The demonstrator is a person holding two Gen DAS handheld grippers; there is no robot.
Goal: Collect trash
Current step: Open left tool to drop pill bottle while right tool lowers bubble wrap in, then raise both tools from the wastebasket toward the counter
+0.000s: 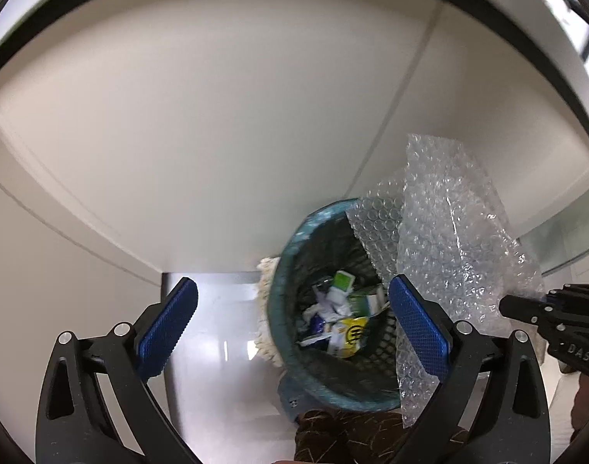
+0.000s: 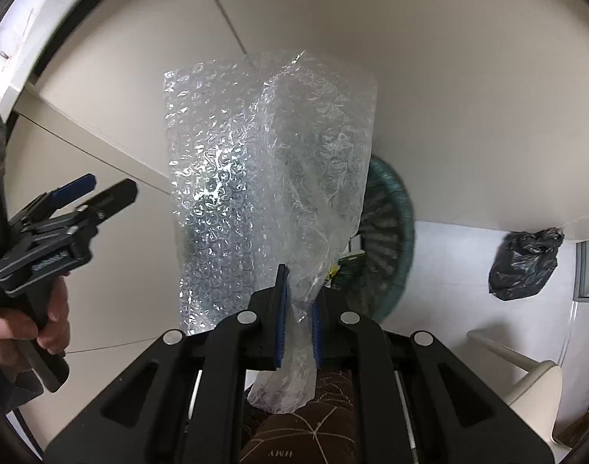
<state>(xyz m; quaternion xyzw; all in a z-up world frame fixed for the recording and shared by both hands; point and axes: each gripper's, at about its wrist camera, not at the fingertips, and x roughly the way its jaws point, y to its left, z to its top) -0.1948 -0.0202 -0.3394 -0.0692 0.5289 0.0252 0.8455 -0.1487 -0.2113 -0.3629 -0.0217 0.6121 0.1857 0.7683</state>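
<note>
A teal mesh trash basket [image 1: 294, 255] holds several crumpled wrappers and cartons [image 1: 338, 317]. It shows behind the wrap in the right wrist view [image 2: 395, 228]. My right gripper [image 2: 299, 309] is shut on a clear sheet of bubble wrap [image 2: 263, 162], which hangs over the basket's right rim in the left wrist view [image 1: 449, 224]. The right gripper shows at the right edge there [image 1: 518, 307]. My left gripper [image 1: 294, 332] is open and empty, just above the basket's mouth, and shows at the left in the right wrist view [image 2: 101, 189].
White cabinet panels [image 1: 217, 135] stand behind the basket. A pale mop head [image 1: 267, 301] lies at its left. A tied black trash bag [image 2: 522, 263] sits on the white floor to the right, near a cream stool leg [image 2: 526, 375].
</note>
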